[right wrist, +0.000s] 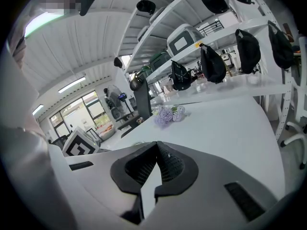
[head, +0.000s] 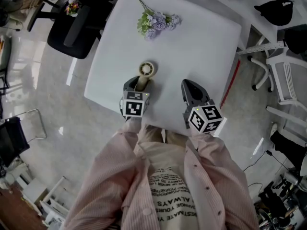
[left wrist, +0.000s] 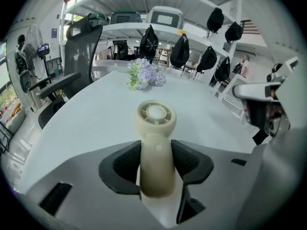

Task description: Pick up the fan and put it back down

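The left tongs [head: 139, 84] are clamped on the cream fan [head: 146, 71], both pads pressed against its handle, and we see its round head poking out toward twelve o'clock, low over the white table [head: 201, 47] near its front edge. At three o'clock from them, the right tongs [head: 188, 85] sit closed, tips together with nothing between. Straight up at twelve o'clock from the fan lies a bunch of lilac flowers [head: 156, 22]. We spot a black chair [head: 76, 25] off at ten o'clock.

Steep overhead view, 2 low views across table [head: 201, 47]
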{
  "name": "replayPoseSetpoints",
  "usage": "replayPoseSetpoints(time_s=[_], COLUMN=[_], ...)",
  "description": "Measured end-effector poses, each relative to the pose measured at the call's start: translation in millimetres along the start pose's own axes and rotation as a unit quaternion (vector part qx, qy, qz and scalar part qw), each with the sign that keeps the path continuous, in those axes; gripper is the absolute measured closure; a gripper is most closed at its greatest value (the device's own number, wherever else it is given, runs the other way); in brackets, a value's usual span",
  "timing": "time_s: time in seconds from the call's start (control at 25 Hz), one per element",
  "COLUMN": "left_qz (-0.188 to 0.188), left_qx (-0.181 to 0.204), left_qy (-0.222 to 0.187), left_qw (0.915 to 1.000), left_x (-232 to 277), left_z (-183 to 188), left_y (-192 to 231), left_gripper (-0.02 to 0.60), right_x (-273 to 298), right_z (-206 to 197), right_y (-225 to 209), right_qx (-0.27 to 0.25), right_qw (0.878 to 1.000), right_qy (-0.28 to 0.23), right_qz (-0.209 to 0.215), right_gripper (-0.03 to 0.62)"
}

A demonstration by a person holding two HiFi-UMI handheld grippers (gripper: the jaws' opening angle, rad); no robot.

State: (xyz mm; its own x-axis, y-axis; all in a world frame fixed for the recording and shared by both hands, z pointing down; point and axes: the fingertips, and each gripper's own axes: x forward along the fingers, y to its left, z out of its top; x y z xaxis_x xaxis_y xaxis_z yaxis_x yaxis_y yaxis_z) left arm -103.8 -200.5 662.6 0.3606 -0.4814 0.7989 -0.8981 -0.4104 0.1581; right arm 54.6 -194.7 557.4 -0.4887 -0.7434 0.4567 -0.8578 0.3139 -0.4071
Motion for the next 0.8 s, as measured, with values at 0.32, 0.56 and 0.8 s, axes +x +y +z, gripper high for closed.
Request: replayPoseSetpoints(time_s=[0.32,0.56,0.8], left_qz=[0.019,0.024,0.023], left_qx=[-0.005,0.011,0.022], left_qy=[-0.011,-0.029,-0.071], left_qw=[0.9998,0.9992,0.997], left_x=[-1.5,-16.3,-46.7], left_z=[2.7,8.6,19.9], left_y=[2.4,0.1,-12.9], left_gripper=[0.363,0.362,0.432], right_x=[-7.0,-10.4,-16.1], right_z=[-1.8,0.7,10.6], right_y=[-2.5,0.0,4.7], right_qx=[0.005,0.002,-0.008], right_qw=[1.0,1.0,1.0], right_qy=[-0.004,-0.009,-0.018], right_qz=[-0.001,0.004,0.011], right_gripper=[0.595,0.595,0.594])
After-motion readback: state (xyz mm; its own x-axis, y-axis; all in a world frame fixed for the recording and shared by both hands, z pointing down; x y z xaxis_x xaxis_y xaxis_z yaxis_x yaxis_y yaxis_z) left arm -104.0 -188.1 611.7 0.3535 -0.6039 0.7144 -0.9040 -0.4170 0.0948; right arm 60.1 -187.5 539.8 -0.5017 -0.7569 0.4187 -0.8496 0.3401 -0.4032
